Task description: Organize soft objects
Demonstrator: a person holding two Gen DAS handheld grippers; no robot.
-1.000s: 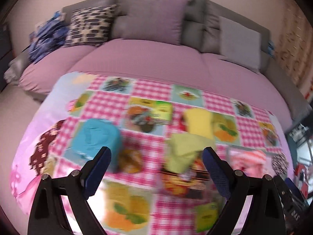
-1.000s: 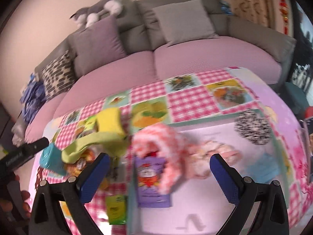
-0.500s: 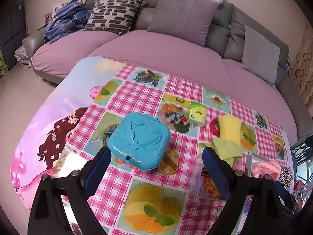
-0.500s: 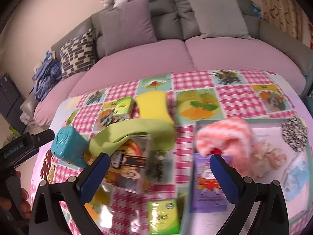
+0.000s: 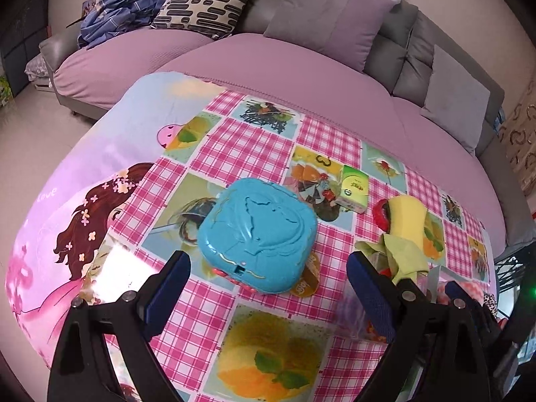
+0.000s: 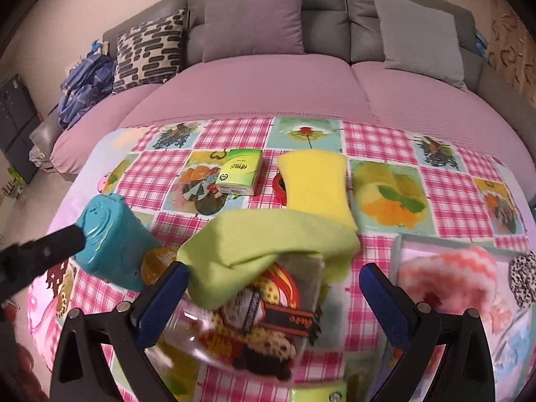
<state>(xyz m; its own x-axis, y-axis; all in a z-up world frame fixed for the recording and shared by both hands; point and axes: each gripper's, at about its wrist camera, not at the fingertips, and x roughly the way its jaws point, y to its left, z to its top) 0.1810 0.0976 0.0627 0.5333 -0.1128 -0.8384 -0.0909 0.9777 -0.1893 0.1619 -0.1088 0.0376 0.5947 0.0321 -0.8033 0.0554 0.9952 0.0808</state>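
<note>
A lime-green cloth (image 6: 268, 251) lies draped over a clear snack packet (image 6: 264, 321), just ahead of my open right gripper (image 6: 273, 296). Behind it rests a yellow sponge (image 6: 316, 184) on a red ring (image 6: 278, 186). A pink-and-white fluffy cloth (image 6: 449, 274) and a speckled puff (image 6: 524, 278) lie in a shallow tray (image 6: 398, 244) at the right. My left gripper (image 5: 268, 293) is open, its fingers flanking the near side of a blue plastic case (image 5: 258, 236). The cloth (image 5: 405, 258) and sponge (image 5: 408, 214) show at its right.
A green tissue pack (image 6: 239, 172) lies at the back of the chequered tablecloth (image 6: 378, 140). A round orange item (image 5: 306, 283) is tucked by the blue case. A purple sofa (image 6: 268, 87) with cushions (image 6: 251, 13) curves behind the table. The left gripper's arm (image 6: 40, 254) crosses the right view.
Both views swung left across the table. The blue case now sits between my left fingers, and the green cloth with the snack packet now fills the gap of my right gripper.
</note>
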